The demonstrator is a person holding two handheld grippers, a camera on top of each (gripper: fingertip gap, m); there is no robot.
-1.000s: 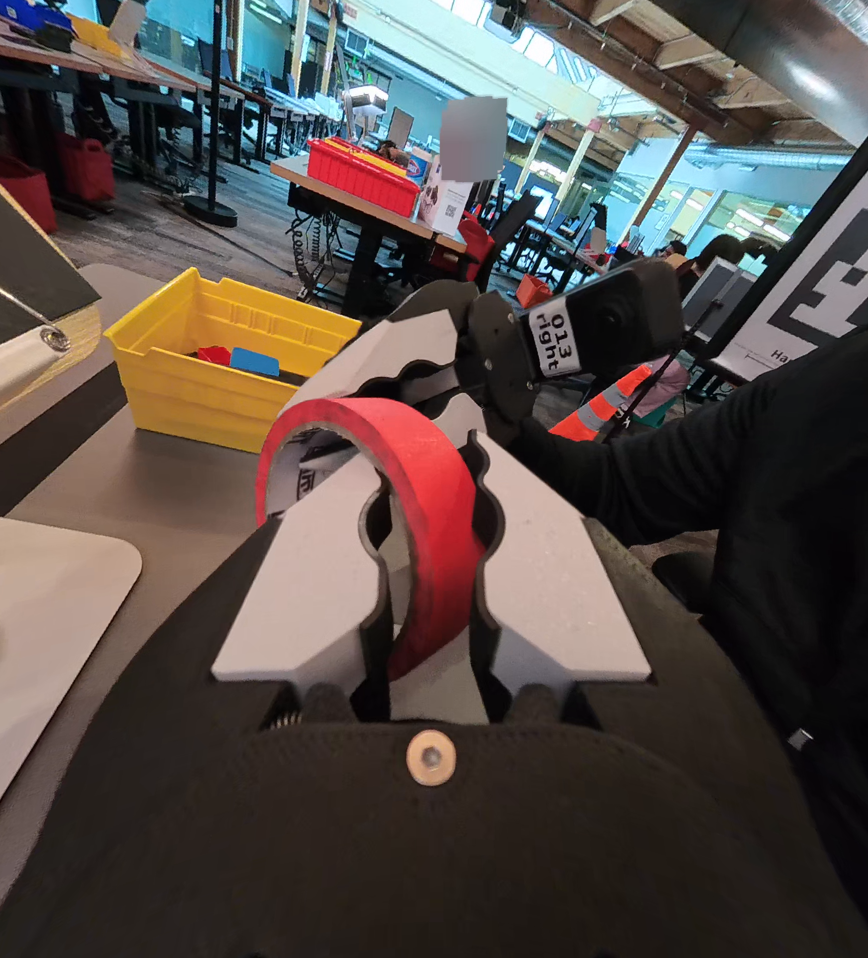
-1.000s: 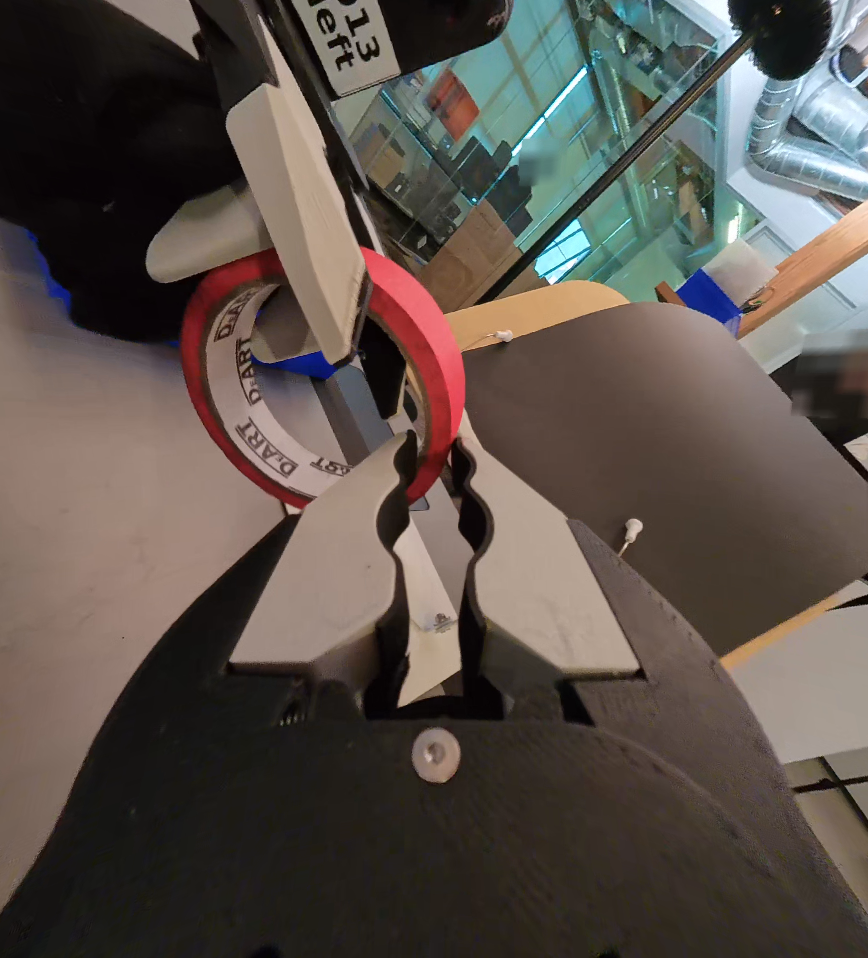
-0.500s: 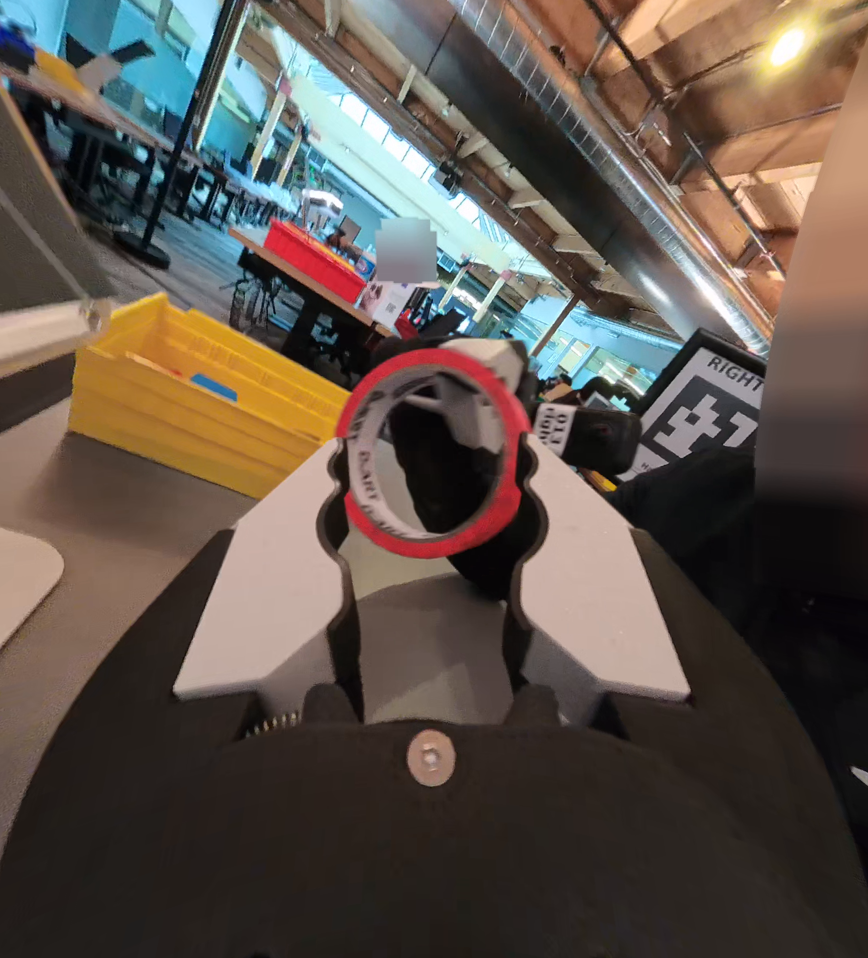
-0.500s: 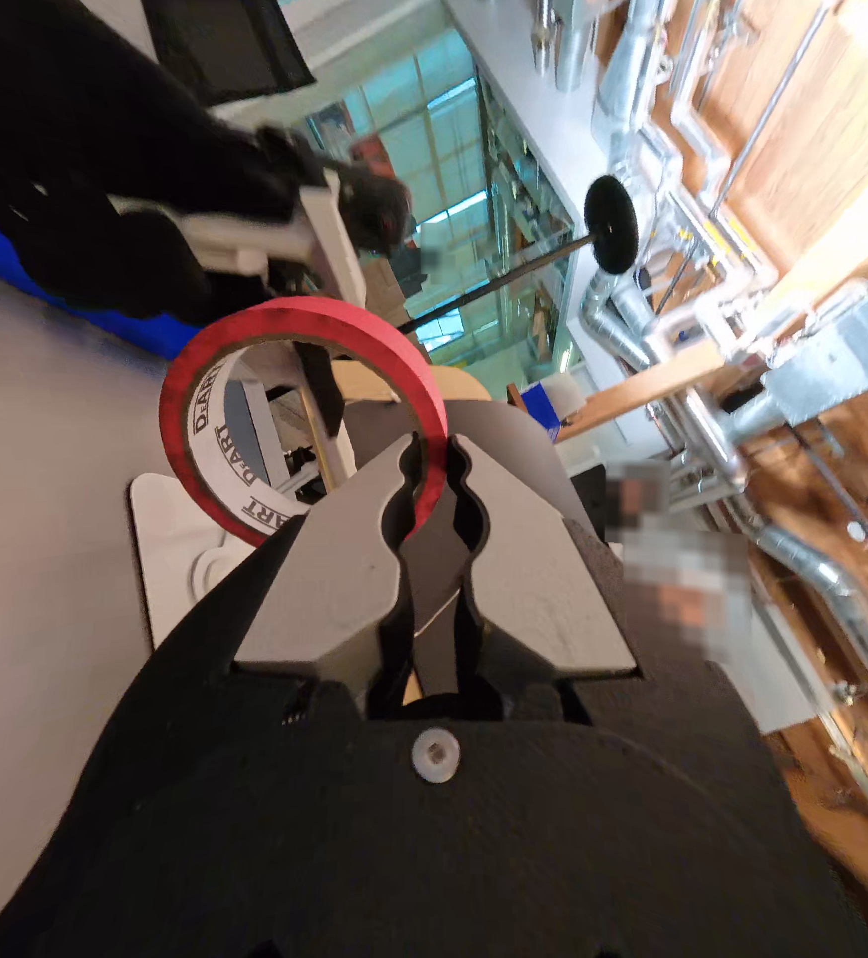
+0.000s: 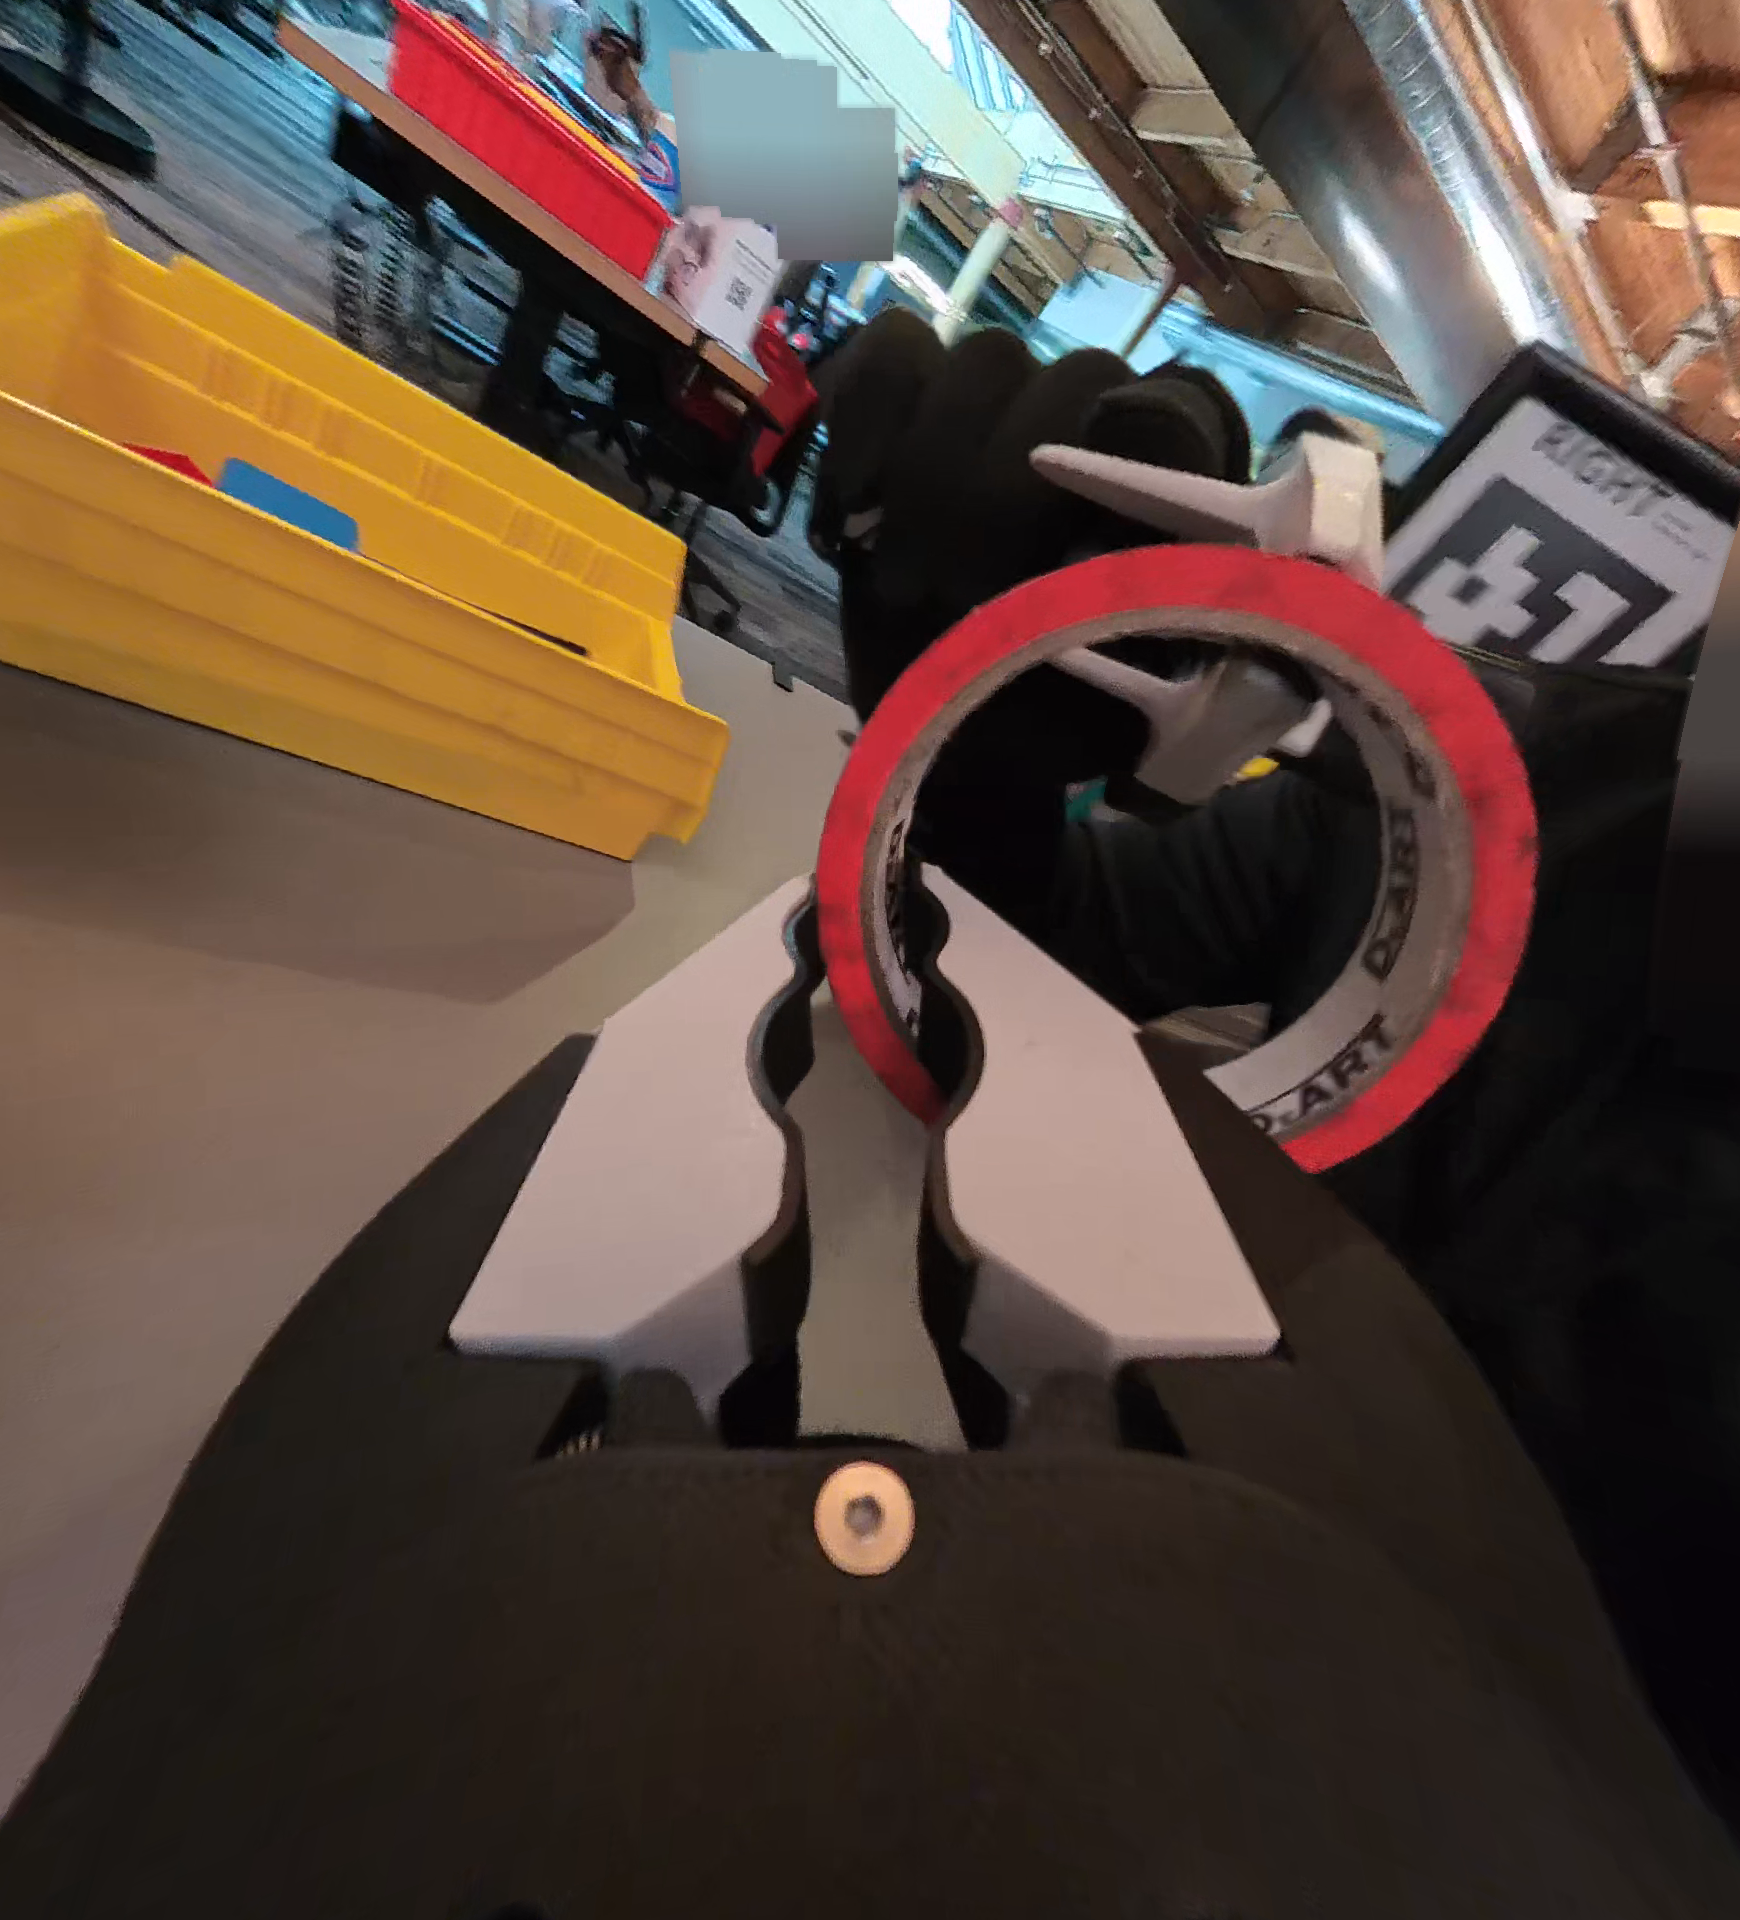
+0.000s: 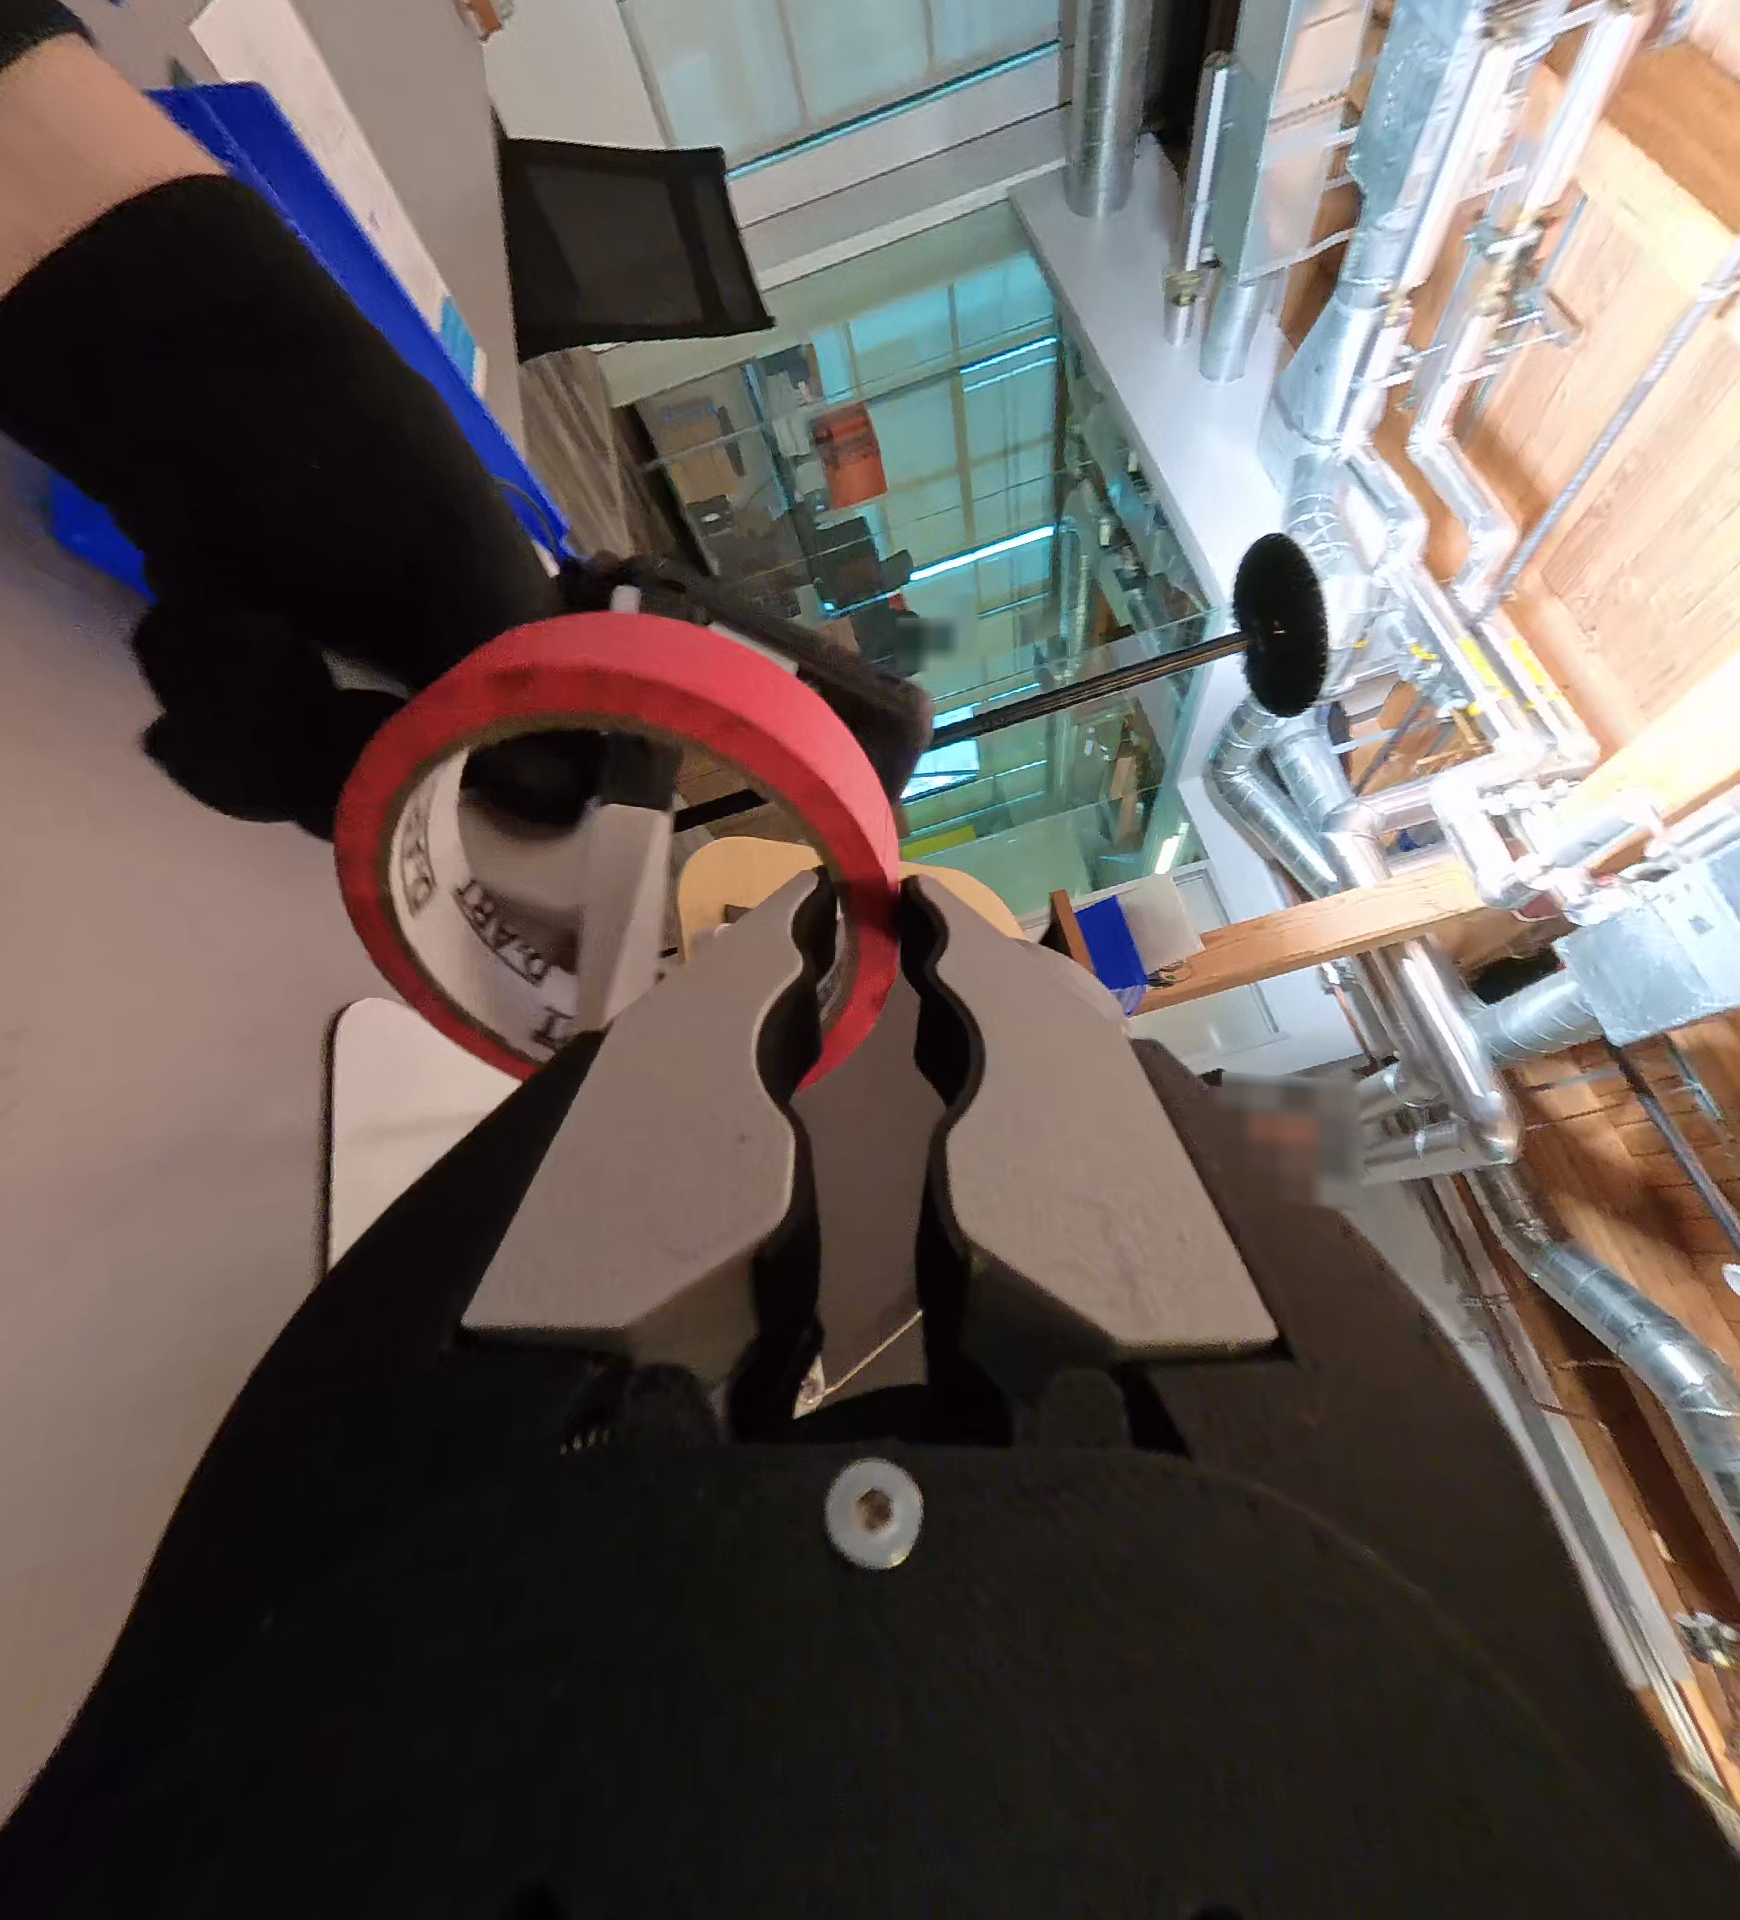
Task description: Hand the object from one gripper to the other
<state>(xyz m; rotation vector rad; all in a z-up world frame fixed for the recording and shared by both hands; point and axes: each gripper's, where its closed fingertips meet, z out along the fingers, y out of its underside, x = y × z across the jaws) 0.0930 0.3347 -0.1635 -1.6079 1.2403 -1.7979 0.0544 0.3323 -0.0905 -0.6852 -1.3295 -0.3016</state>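
The red tape roll [image 5: 1172, 862] is in the air above the grey tabletop [image 5: 222, 987], its band pinched on opposite sides by both tools. The left hand-held gripper [image 5: 871, 997] and the right hand-held gripper [image 6: 861, 966] are each closed narrowly on the band, with a yellow bin [image 5: 274, 582] off to the left.
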